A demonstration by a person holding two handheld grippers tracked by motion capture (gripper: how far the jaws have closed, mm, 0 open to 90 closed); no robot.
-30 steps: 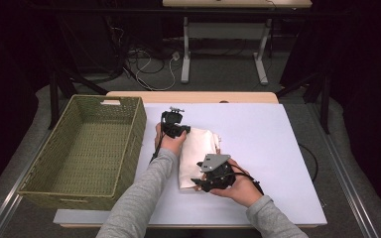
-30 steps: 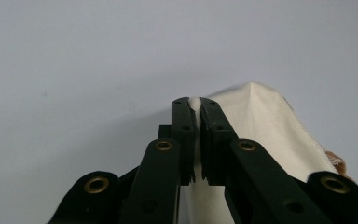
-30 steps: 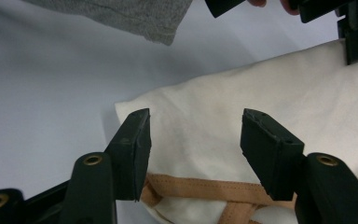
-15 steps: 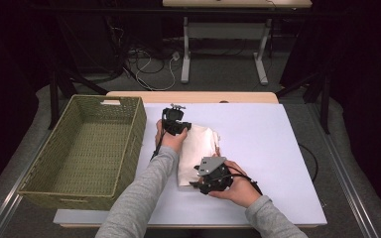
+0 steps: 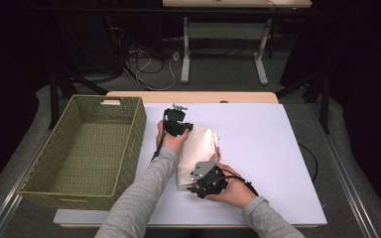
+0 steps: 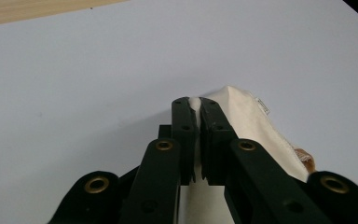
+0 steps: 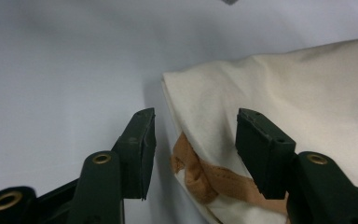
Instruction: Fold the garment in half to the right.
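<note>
A wicker basket [image 5: 87, 148] stands left on the white surface [image 5: 278, 148]. Beside it lies a cream cloth bag [image 5: 198, 151]. The left gripper [image 6: 194, 105] jaws pinch its far edge; the right gripper [image 7: 193, 135] jaws, just closing, half-open, straddle its tan-strapped corner.

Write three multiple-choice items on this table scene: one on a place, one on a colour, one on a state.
1. Where does the basket stand?
A. left of the white sheet
B. on the cloth bag
C. right of the sheet

2. What colour is the bag's strap?
A. blue
B. tan
C. black

3. How does the left tool stand?
A. wide open above the basket
B. shut on the cloth bag
C. lying loose on the table

Key: 1 A, the high view shows it beside the white sheet; 2 B, the right tool view shows tan webbing; 3 B, its jaws pinch a fold of cloth.
</note>
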